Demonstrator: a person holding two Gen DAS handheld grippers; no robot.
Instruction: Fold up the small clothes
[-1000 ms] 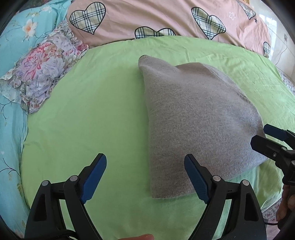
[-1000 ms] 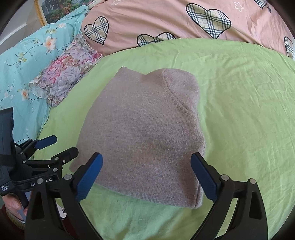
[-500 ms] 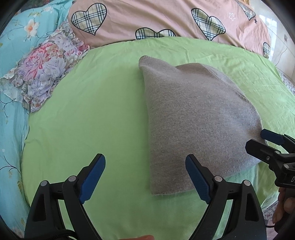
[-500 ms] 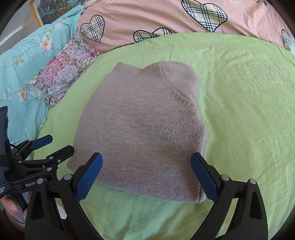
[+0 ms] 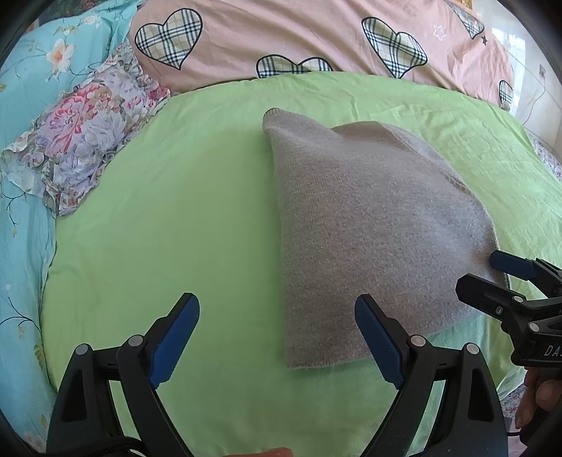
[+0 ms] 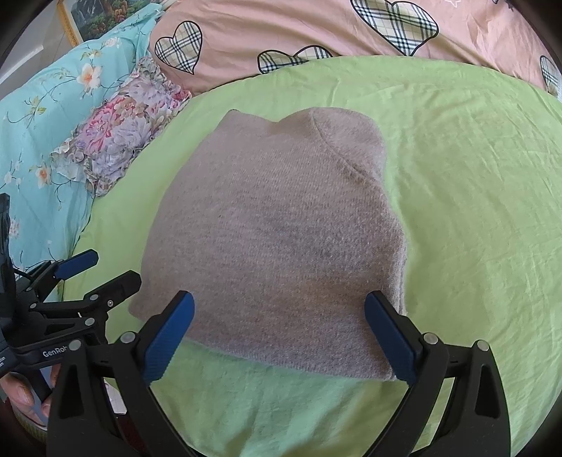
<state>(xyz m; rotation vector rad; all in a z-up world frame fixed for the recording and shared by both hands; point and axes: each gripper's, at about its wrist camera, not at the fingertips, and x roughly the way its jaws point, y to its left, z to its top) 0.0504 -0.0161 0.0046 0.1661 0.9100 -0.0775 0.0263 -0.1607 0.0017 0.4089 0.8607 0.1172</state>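
A grey knitted garment (image 5: 368, 228) lies folded flat on the green sheet (image 5: 175, 228); it also shows in the right wrist view (image 6: 281, 239). My left gripper (image 5: 277, 334) is open and empty, just short of the garment's near left corner. My right gripper (image 6: 279, 327) is open and empty, its jaws spread over the garment's near edge. The right gripper also shows at the right edge of the left wrist view (image 5: 491, 277), by the garment's near right corner. The left gripper shows at the left of the right wrist view (image 6: 102, 270).
A floral pillow (image 5: 84, 140) lies at the left on a turquoise flowered cover (image 5: 21, 246). A pink quilt with plaid hearts (image 5: 316, 38) lies along the far side. A framed picture (image 6: 95, 17) stands at the top left.
Both grippers have moved slightly forward toward the garment's near edge. The garment has not moved. Both grippers stay open.
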